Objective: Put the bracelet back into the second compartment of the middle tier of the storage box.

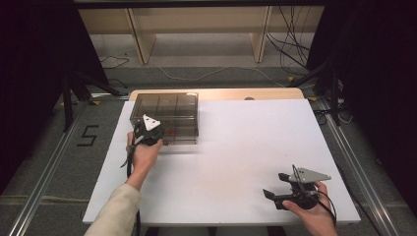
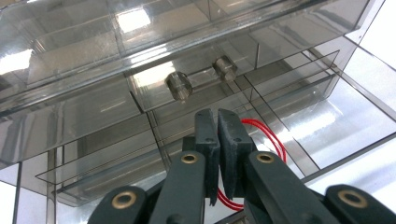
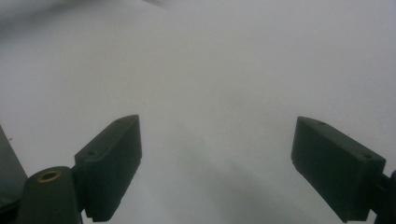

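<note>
White table (image 1: 236,162) sits on grey floor (image 1: 59,162). Beyond it, a pale wooden shelf (image 1: 196,29), cables (image 1: 290,44) trailing right, and a black "5" (image 1: 87,135) marked at left.

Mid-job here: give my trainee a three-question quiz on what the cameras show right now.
1. True or false: the right gripper is shut on something.
2. Which thing sits between the left gripper jaws?
A. a round clear knob
B. a thin red loop
C. nothing
3. Fill in: the smoky transparent plastic drawer box stands at the white table's far ____ corner, as seen in the high view.

Key: 1 false, its jaws stand wide apart over bare table. 2 B. 3 left.
</note>
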Tool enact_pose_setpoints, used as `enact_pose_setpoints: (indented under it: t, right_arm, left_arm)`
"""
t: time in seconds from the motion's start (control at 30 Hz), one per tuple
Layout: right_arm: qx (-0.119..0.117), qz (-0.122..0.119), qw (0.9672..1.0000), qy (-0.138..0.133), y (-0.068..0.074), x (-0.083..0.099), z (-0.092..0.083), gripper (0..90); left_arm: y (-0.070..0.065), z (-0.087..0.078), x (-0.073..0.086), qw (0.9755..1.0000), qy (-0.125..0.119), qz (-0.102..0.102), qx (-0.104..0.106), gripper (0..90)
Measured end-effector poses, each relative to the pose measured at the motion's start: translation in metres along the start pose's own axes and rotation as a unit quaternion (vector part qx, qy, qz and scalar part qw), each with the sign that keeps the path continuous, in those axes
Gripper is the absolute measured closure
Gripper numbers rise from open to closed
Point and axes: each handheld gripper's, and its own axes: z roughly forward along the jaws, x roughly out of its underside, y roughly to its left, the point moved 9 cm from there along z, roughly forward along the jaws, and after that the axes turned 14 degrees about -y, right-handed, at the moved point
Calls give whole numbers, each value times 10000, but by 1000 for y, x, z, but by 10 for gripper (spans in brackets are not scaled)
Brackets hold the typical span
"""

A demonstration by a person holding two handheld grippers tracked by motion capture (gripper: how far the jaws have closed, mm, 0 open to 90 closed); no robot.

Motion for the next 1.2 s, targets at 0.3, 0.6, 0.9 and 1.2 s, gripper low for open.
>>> enact_pose_setpoints:
  t: [0.3,0.6,0.9,1.2]
  right_arm:
    - [-3,2,10000,0,0,0,0,170]
    - [-5,-2,10000,-1,0,0,0,170]
    - [-2,0,10000,-4,0,0,0,170]
    - [12,17,10000,-7,0,-1,-1,170]
  left_arm:
    - [-2,3,8,9997,216,-18,100,867]
    - [0,3,8,9997,229,46,38,834]
    - [0,0,5,9999,156,18,-5,782]
    - [0,-18,-7,9998,-71,-173,22,631]
